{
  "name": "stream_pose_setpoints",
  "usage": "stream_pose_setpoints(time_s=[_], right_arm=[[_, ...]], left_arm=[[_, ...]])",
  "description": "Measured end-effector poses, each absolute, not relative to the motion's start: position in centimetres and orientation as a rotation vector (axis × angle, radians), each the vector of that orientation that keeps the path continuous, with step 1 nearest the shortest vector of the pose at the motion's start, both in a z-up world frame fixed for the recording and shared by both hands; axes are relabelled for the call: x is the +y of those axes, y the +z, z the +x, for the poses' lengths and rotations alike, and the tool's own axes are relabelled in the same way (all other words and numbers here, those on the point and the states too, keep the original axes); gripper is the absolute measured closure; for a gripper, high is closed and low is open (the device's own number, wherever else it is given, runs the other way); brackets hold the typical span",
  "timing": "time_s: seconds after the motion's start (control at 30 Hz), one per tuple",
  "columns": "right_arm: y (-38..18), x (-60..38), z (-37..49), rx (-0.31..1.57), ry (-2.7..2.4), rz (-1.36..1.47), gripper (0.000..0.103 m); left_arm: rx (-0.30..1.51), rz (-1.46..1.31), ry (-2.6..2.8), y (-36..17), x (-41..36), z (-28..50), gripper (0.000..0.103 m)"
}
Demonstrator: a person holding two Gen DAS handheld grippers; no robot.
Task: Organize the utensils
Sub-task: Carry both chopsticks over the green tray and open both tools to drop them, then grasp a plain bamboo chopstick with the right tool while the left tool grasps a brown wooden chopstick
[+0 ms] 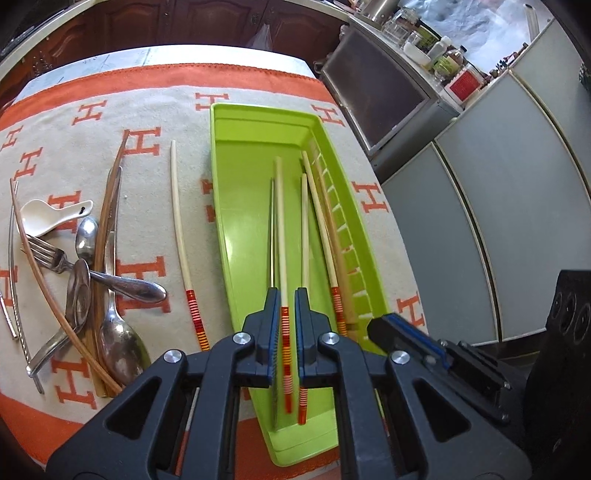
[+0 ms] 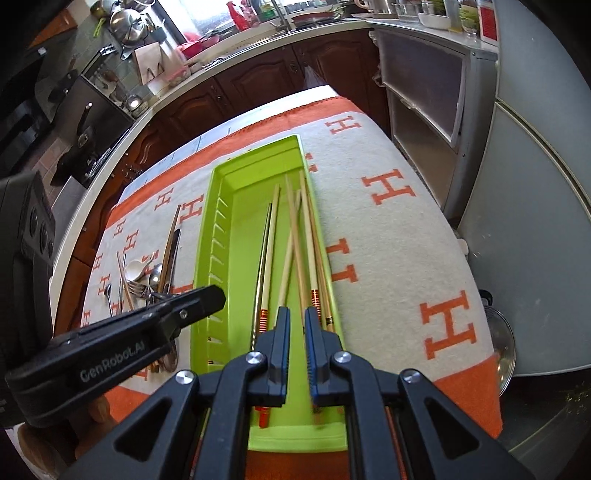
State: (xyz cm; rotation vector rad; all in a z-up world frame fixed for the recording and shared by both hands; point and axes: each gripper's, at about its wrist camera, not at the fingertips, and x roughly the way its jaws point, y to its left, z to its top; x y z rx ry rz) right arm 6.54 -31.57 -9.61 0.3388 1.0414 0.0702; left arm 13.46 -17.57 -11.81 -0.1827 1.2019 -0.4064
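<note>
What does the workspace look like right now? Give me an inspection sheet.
Surface: table under orange-and-cream cloth.
Job's things: green tray holding several chopsticks; one pale chopstick lies on the cloth left of the tray.
Clutter: white spoon, fork, metal spoons and brown chopsticks piled at left.
Grippers: left gripper shut on a striped chopstick; right gripper shut, nothing seen held.
Cables: nothing seen.
Surroundings: kitchen counter, wooden cabinets.

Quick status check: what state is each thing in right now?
green tray: holds several chopsticks, lying flat
left claw: shut, over tray
right claw: narrow gap, grip unclear
loose chopstick: on cloth beside tray
cutlery pile: tangled, unsorted
</note>
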Motion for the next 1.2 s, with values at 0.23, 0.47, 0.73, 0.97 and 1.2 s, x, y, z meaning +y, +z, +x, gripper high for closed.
stream_pose_setpoints(time_s=[0.23,0.47,0.73,0.97,1.2], right_arm=[[-9.3,-31.0,6.6,1.035,0.090,0.345,0.095],[-9.2,-29.3,6.3,1.042,0.132,0.333,0.095],[-9.2,-26.2,6.2,1.057,0.191,0.311,0.095],[-9.7,-23.4,6.6,1.081,0.228,0.318,0.095],[-9.7,-21.6,8.5,1.114,0.228,0.337,0.095]], left_arm=[[1.186,-0.142,-0.405,-11.0,-16.3,12.6,0.077],[1.136,-0.069,-0.342,-9.6,-13.2,11.4,0.072],[1.092,-0.062,-0.252,-8.4,-7.7,10.6,0.072],[1.080,-0.105,-0.156,-8.5,-2.3,10.5,0.072],[1.119,-0.133,-0.125,-10.0,0.5,11.1,0.072]])
